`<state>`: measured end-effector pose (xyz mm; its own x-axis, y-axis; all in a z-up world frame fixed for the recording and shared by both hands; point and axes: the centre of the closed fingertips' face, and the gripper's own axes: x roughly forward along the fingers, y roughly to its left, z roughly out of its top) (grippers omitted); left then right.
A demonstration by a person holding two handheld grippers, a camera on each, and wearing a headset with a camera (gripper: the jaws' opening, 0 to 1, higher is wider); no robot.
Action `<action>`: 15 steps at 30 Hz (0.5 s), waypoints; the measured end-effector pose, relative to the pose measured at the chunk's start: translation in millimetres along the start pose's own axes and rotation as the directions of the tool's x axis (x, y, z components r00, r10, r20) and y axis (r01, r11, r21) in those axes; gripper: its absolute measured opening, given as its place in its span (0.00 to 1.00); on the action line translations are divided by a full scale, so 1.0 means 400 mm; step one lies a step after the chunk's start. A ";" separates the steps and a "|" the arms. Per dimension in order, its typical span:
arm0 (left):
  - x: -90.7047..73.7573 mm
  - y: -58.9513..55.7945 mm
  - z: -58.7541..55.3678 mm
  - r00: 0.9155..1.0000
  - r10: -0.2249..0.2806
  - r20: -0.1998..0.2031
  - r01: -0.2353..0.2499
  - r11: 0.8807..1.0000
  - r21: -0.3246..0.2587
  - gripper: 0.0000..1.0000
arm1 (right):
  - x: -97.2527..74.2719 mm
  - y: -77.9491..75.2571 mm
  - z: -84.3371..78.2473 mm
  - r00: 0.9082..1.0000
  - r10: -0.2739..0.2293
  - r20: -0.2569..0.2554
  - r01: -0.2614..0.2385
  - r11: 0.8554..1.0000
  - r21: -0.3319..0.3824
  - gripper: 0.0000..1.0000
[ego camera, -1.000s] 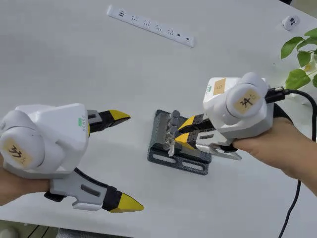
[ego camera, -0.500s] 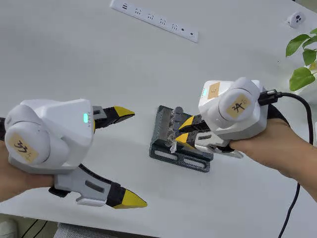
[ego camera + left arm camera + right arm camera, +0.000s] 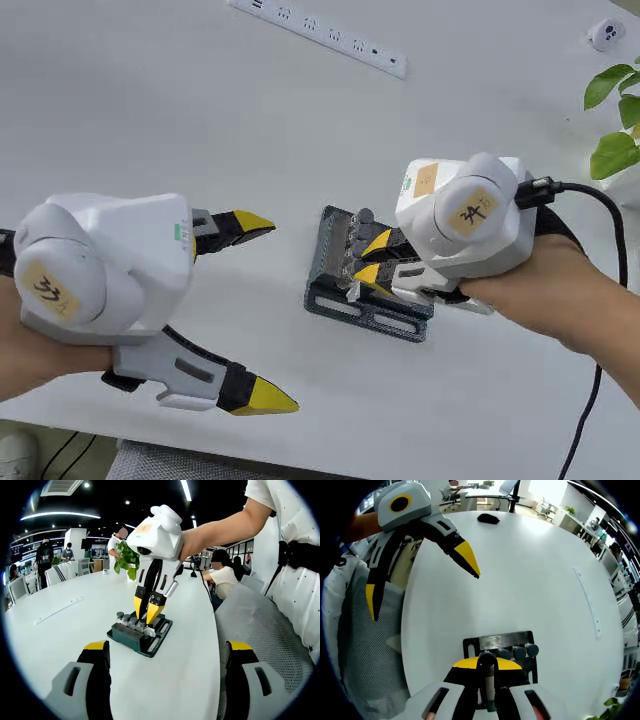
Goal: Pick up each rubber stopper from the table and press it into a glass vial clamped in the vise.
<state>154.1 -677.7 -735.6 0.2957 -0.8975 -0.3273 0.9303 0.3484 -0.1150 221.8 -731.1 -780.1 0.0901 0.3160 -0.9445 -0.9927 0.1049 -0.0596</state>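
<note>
Yellow-tipped jaws of the right gripper (image 3: 368, 260) are pinched to a narrow gap on a grey rubber stopper (image 3: 486, 661). They sit right over one end of the row of glass vials (image 3: 131, 620) clamped in the dark vise (image 3: 340, 300). The right hand (image 3: 530, 295) reaches in from the side, its gripper angled down at the vise. Three vials beside it wear stoppers. The left gripper (image 3: 262, 312) hovers well apart above the white table (image 3: 200, 120), pointing toward the vise, jaws spread wide and holding nothing.

White round table (image 3: 150, 100), power strip (image 3: 330, 38), potted plant (image 3: 612, 155), ceiling light strips (image 3: 186, 489)
</note>
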 end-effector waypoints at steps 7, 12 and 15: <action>0.002 0.000 -0.003 1.000 -0.002 -0.001 0.002 1.000 -0.005 0.95 | -0.002 0.001 -0.001 1.000 0.000 0.002 0.000 1.000 0.003 0.05; 0.001 0.001 -0.005 1.000 -0.001 -0.001 0.001 1.000 -0.007 0.95 | -0.002 0.004 0.001 1.000 -0.006 -0.020 0.006 0.999 -0.042 0.05; 0.001 0.001 -0.006 1.000 -0.001 -0.001 0.001 1.000 -0.011 0.95 | 0.000 0.003 0.000 0.999 -0.012 -0.032 0.010 0.997 -0.072 0.05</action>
<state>154.1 -677.1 -738.1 0.2942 -0.8975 -0.3285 0.9281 0.3504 -0.1261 220.5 -730.7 -780.2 0.0993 0.2840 -0.9537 -0.9950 0.0398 -0.0918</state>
